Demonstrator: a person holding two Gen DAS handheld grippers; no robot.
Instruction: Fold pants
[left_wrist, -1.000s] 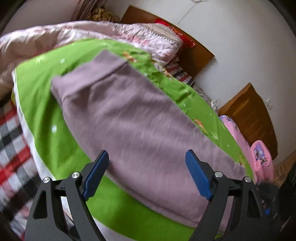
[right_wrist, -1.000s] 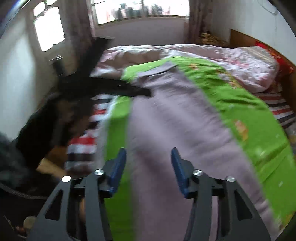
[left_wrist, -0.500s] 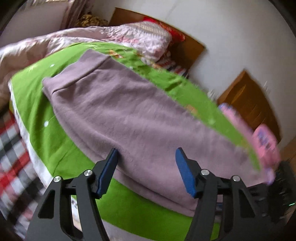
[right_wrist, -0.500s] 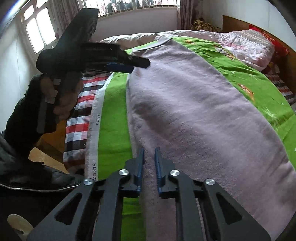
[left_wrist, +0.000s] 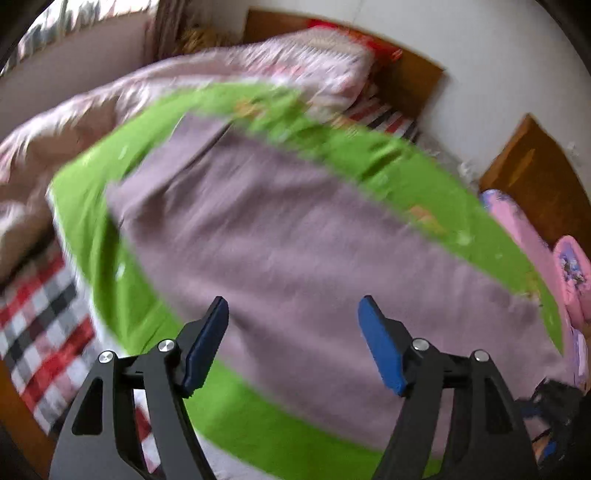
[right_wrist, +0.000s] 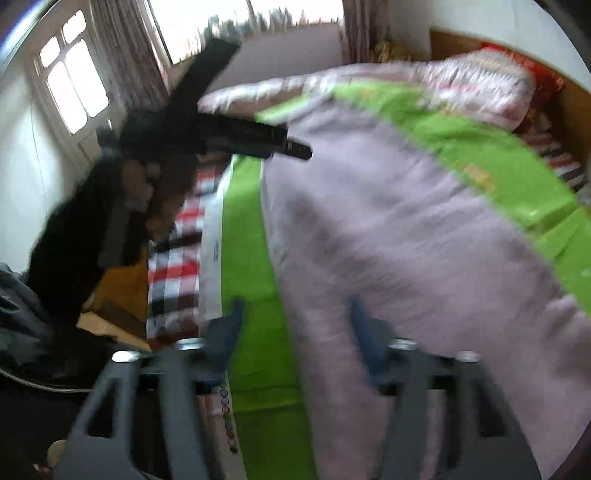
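Note:
The mauve pants (left_wrist: 295, 236) lie flat along a green sheet (left_wrist: 110, 229) on the bed, waistband at the far end. My left gripper (left_wrist: 293, 332) is open and empty, hovering above the near long edge of the pants. In the right wrist view the pants (right_wrist: 406, 229) stretch away from me. My right gripper (right_wrist: 295, 332) is open and empty over the pants' near left edge; the frame is blurred. The left gripper (right_wrist: 291, 147) shows there as a black tool held above the far left edge.
A pink quilt (left_wrist: 258, 77) is bunched at the head of the bed by a wooden headboard (left_wrist: 406, 74). A red checked sheet (left_wrist: 40, 314) covers the bed's near side. Pink items (left_wrist: 569, 277) and a wooden cabinet (left_wrist: 535, 177) stand to the right. A window (right_wrist: 77, 85) is left.
My right gripper was shut half a second ago and is now open. My left gripper has stayed open and shifted over the pants. Both views are blurred by motion.

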